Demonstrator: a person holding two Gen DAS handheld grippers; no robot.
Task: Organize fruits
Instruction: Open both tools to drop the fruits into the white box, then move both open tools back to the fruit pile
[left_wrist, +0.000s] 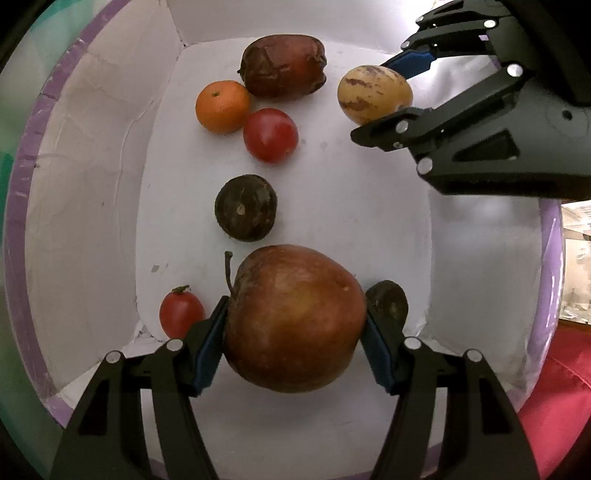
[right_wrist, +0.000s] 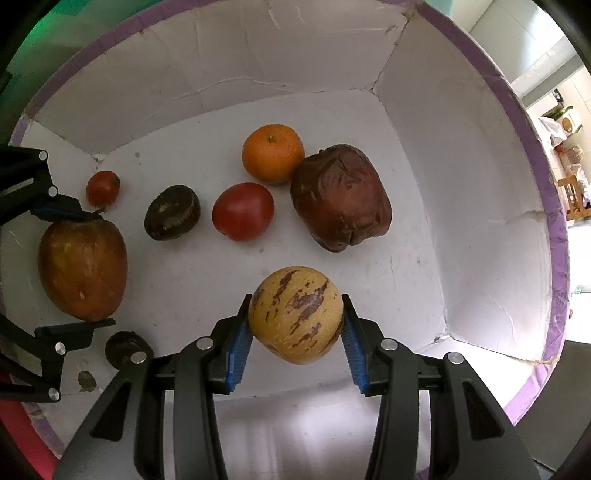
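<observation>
My left gripper (left_wrist: 295, 325) is shut on a large red-brown apple (left_wrist: 293, 317) inside a white box (left_wrist: 92, 221) with a purple rim. The same apple shows at the left of the right wrist view (right_wrist: 83, 269). My right gripper (right_wrist: 295, 325) is shut on a yellow fruit with purple streaks (right_wrist: 295, 314), held above the box floor; it also shows in the left wrist view (left_wrist: 375, 94). On the floor lie an orange (left_wrist: 222, 107), a red tomato (left_wrist: 270, 134), a wrinkled dark red fruit (left_wrist: 284, 66), a dark round fruit (left_wrist: 245, 208) and a small red tomato (left_wrist: 181, 312).
Another dark fruit (left_wrist: 388, 301) lies just behind my left gripper's right finger, also seen in the right wrist view (right_wrist: 123, 347). The box walls (right_wrist: 461, 184) rise on all sides. A red cloth (left_wrist: 554, 387) lies outside the box at the right.
</observation>
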